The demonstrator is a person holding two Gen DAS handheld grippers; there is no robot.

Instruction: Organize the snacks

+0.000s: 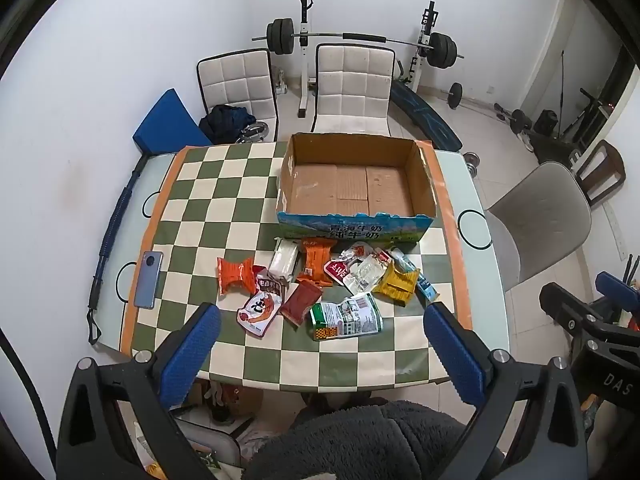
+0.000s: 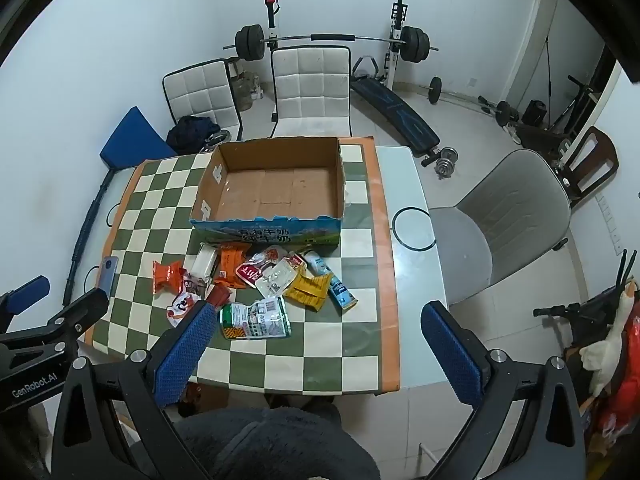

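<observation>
An empty cardboard box (image 1: 425, 172) (image 2: 200, 196) with a blue printed front stands on the checkered tablecloth (image 1: 224, 208) (image 2: 160, 232). Several snack packets lie in a loose pile in front of it: an orange packet (image 1: 236, 274) (image 2: 166, 276), a green and white packet (image 1: 346, 316) (image 2: 256, 318), a yellow packet (image 1: 398, 284) (image 2: 310, 290), a dark red packet (image 1: 301, 302). My left gripper (image 1: 324, 320) is open and empty, above the table's near edge. My right gripper (image 2: 320, 320) is open and empty, also high above the near edge.
A phone (image 1: 149, 280) (image 2: 107, 270) lies at the cloth's left edge. White chairs (image 1: 352, 84) stand behind the table, a grey chair (image 2: 508, 216) at its right. A barbell rack (image 1: 360, 40) and weights stand behind.
</observation>
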